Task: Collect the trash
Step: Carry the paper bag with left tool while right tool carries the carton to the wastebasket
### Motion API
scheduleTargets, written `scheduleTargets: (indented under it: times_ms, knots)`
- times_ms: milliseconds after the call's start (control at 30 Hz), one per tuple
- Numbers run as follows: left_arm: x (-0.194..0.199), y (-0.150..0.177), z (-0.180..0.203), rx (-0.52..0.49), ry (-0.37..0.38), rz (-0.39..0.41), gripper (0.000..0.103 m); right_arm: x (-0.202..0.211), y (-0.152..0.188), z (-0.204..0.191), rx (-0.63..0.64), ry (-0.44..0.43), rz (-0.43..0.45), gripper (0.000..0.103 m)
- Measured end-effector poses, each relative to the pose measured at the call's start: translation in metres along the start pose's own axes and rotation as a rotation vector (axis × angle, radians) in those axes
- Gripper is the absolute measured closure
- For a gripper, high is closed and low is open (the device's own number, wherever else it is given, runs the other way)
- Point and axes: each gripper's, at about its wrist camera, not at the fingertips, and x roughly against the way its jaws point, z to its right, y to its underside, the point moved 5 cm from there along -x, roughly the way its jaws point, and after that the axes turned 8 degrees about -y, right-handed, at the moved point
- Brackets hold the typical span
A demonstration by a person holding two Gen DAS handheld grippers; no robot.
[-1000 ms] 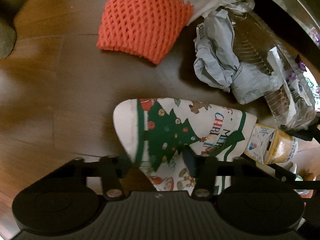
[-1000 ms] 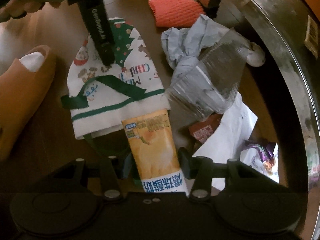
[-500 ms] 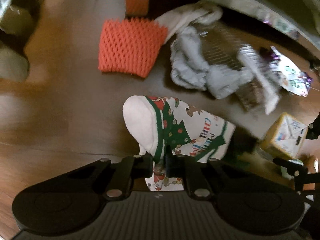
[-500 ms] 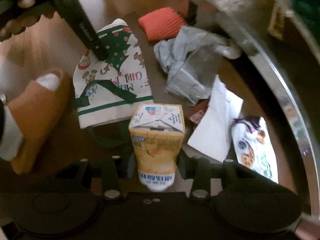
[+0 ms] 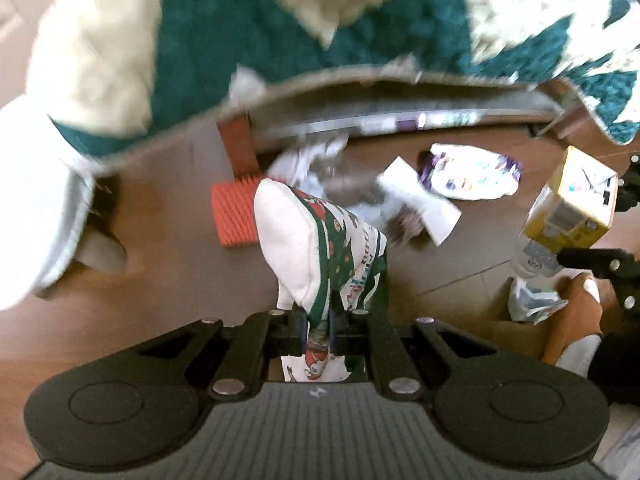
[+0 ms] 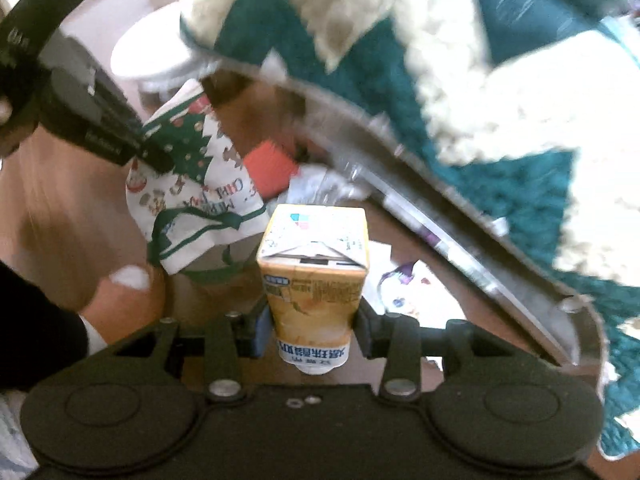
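Looking along my left gripper (image 5: 318, 330), I see its two fingers pressed almost together, pinching the edge of the cloth bag (image 5: 320, 248) with the Christmas tree print. The bag hangs off the wooden floor (image 5: 168, 264); its long side runs away from the fingers and its white rounded bottom points away from the camera, toward the orange foam net (image 5: 234, 216) on the floor. Its green handles hang loose beside it.

On my right gripper (image 6: 310, 330) the fingers stand apart and clamp the yellow drink carton (image 6: 314, 276) from both sides, near its lower part. The carton is in the air, with its long axis along the fingers: the folded flat end points away from the camera and the white printed end points back to the gripper body. In the left view the same carton (image 5: 568, 212) appears at the right edge, above a person's foot in an orange slipper (image 5: 576, 316).

Further away on the floor lie a white sheet of paper (image 5: 420, 204), some crumpled grey wrapping that is too blurred to tell more, and a colourful snack packet (image 5: 476, 176). Behind them is the metal edge of the furniture (image 5: 400, 104), covered by a green and cream blanket (image 5: 248, 20).
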Motion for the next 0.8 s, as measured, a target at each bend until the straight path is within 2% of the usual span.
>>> scheduleTargets:
  times_ms: [200, 367, 500, 800]
  knots:
    - [0.086, -0.018, -0.002, -0.03, -0.067, 0.173, 0.094, 0.078, -0.021, -0.01, -0.046, 0.043, 0.131, 0.062]
    - [0.163, -0.036, -0.002, -0.015, -0.122, 0.325, 0.094, 0.152, -0.032, -0.015, -0.076, 0.069, 0.246, 0.062]
    - [0.223, -0.045, 0.001, 0.006, -0.139, 0.43, 0.094, 0.212, -0.039, -0.02, -0.07, 0.109, 0.333, 0.062]
    - [0.35, -0.065, 0.021, 0.015, -0.188, 0.65, 0.094, 0.319, -0.063, -0.022, -0.06, 0.205, 0.512, 0.062]
